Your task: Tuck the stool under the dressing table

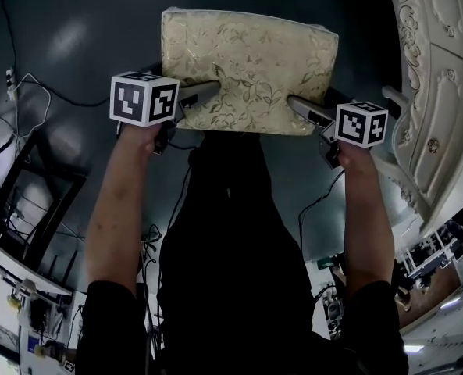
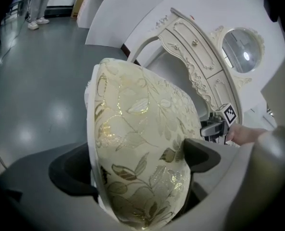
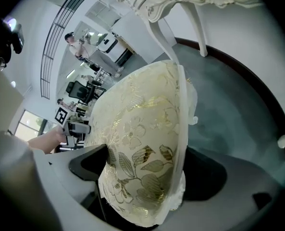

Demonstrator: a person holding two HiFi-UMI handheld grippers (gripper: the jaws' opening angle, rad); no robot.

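Two grippers are in use: we hold the left gripper (image 1: 206,92) clamped on the near left edge of the one stool (image 1: 251,53), and the right gripper (image 1: 300,105) clamped on its near right edge, each with one jaw on either face of the gold-patterned cushion. We see the stool over the dark floor (image 1: 75,37), beside the one white dressing table (image 1: 438,92) at our right, not under it.
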